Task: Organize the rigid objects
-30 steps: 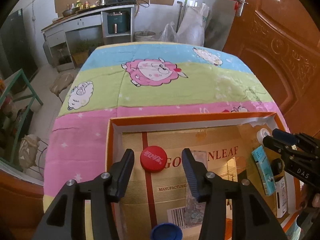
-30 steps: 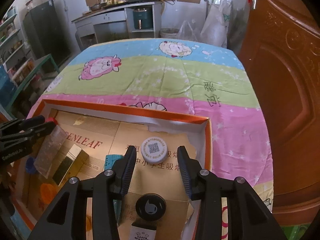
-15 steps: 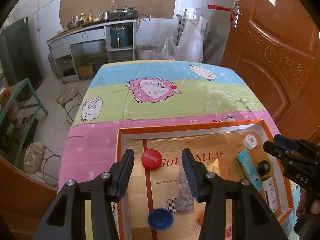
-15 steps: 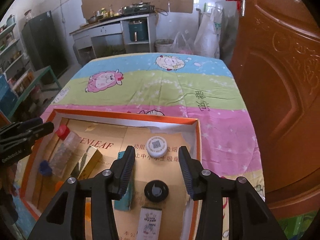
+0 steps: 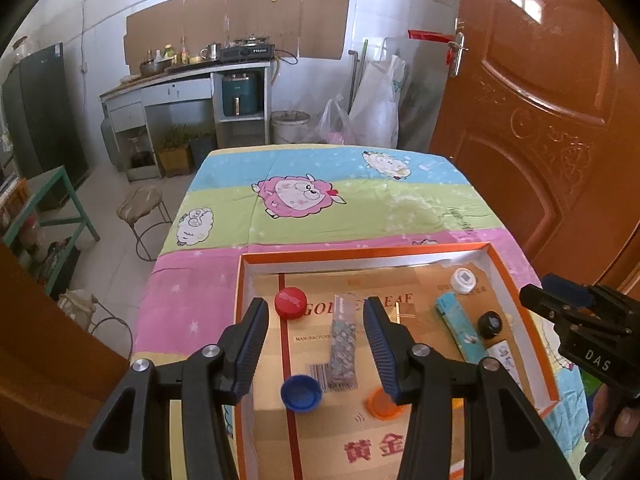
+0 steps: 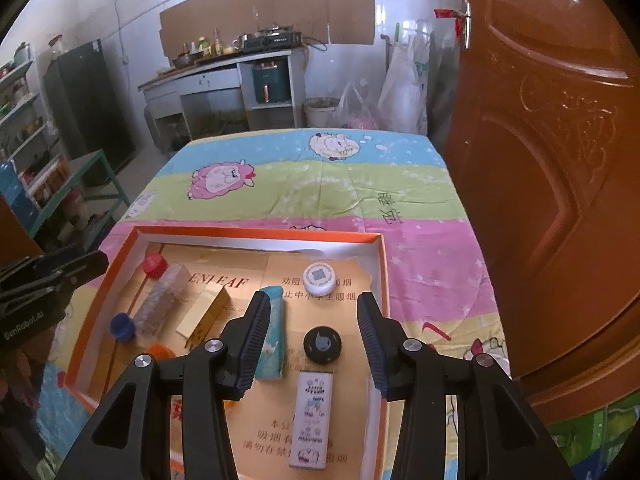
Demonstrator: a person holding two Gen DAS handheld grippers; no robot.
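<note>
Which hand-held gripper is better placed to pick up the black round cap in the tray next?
Right. The black cap lies in line between the right hand-held gripper's open, empty jaws. The left hand-held gripper hangs over the tray's other side, near the red cap.

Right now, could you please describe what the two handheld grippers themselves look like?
Both the left gripper and the right gripper are matte black, angular frames with silver bolts and two fingers faced with ribbed dark-blue pads. White lettering marks their sides. No cables show.

left claw (image 5: 316, 316) agape, right claw (image 6: 312, 312) agape
</note>
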